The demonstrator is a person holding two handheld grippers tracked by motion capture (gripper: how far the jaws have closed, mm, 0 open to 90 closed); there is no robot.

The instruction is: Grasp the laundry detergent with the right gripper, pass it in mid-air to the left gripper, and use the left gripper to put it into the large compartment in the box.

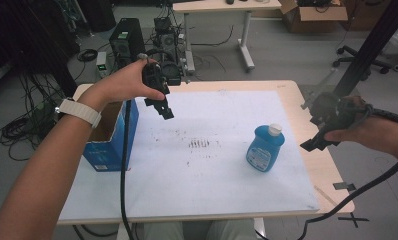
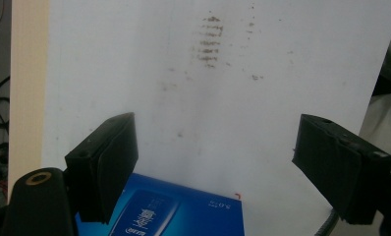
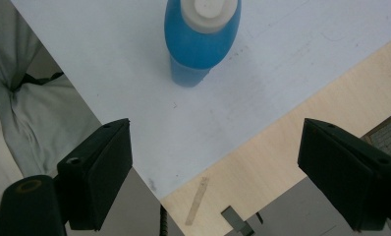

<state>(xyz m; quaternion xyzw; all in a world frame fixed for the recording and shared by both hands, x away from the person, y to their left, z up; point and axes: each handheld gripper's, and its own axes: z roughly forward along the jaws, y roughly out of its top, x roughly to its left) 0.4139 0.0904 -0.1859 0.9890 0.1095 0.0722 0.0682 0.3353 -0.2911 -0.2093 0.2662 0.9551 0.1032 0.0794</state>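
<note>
The left claw (image 2: 213, 167) stands wide open in the left gripper view, with bare white sheet between its two black pads (image 2: 110, 164) and nothing touching them. Just under it lies the top of the open blue cardboard box (image 2: 169, 211) with printed lettering. In the high view the left claw (image 1: 163, 107) hangs tilted down above the white sheet, near the far left part of the worktop, apart from the blue cardboard box (image 1: 109, 145) that stands at the left edge.

The right claw (image 3: 210, 179) is also spread wide in the right gripper view, empty, with its pads over the near corner of the white sheet and the pale wooden worktop (image 3: 301, 132) edge. Beyond it stands the blue plastic bottle with a white cap (image 3: 203, 39), upright on the sheet, clear of the pads. In the high view the right claw (image 1: 314, 142) hovers off the right edge of the worktop (image 1: 312, 115), near the blue plastic bottle (image 1: 265, 148) but apart from it.

Between box and bottle the white paper sheet (image 1: 212, 170) shows a patch of dark smudges (image 1: 199, 144). Beyond the worktop, black computer cases (image 1: 127, 42) stand on the floor.
</note>
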